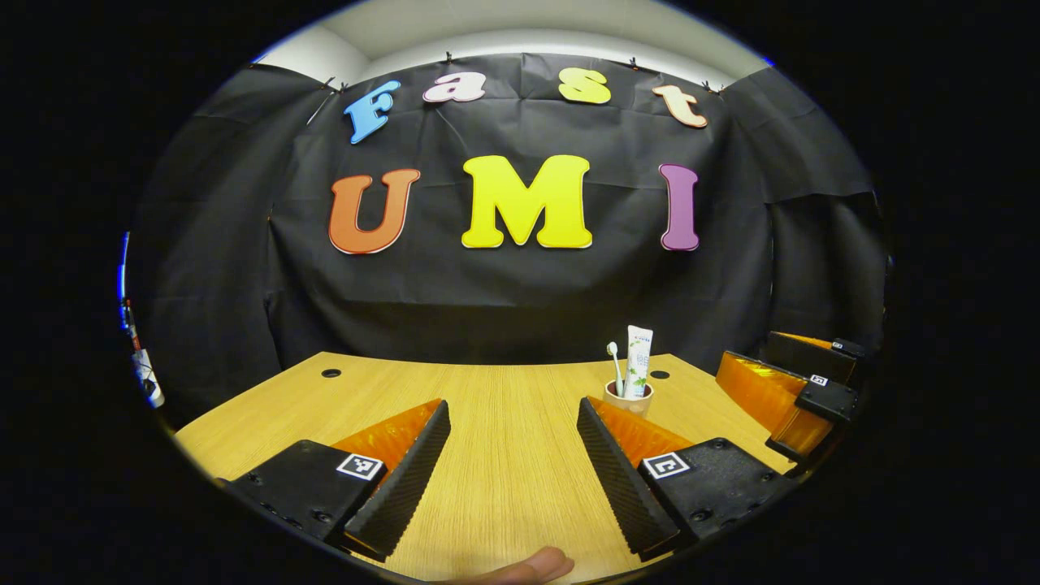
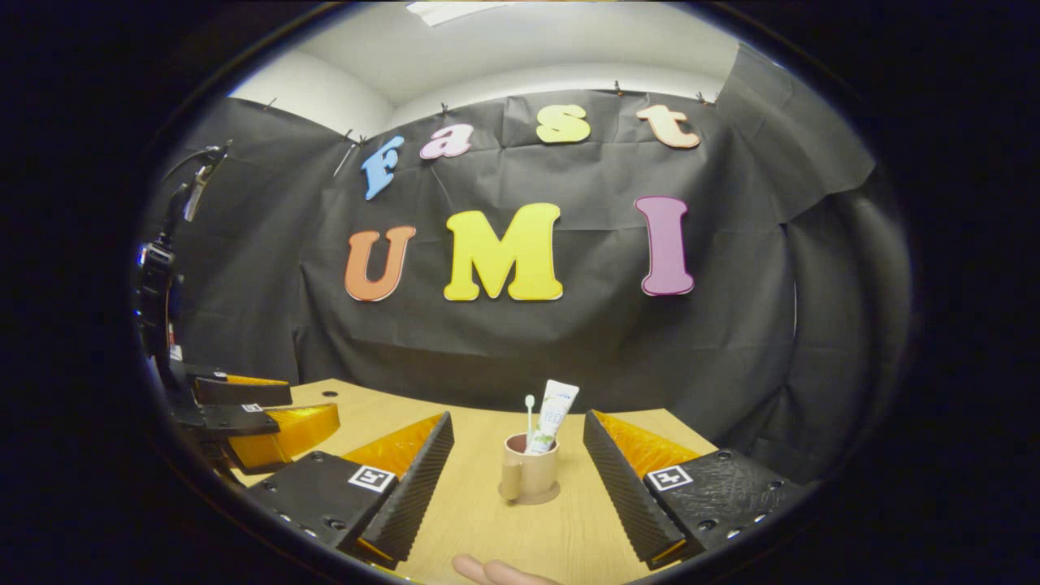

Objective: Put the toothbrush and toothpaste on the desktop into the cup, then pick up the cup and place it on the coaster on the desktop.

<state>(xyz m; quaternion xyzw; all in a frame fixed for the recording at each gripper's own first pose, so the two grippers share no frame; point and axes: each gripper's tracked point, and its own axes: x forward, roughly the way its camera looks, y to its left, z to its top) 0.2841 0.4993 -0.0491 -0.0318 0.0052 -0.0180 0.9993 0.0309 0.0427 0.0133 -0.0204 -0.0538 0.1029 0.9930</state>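
Right tool (image 2: 517,479) agape; tan cup (image 2: 529,478) holds toothbrush (image 2: 530,418), toothpaste (image 2: 554,416).

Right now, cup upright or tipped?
Upright. In the right gripper view the cup stands on the coaster, rim up, toothbrush and toothpaste poking out.

- My left gripper (image 1: 513,422): jaws spread wide, nothing between the fingers, held low and level, pointing forward.
- My right gripper (image 2: 518,439): jaws also wide apart, gripping nothing, held low and level.
- In the right gripper view, the left gripper sits off to the left side, open.
- A fingertip (image 1: 532,566) of mine shows at the bottom edge of each view.
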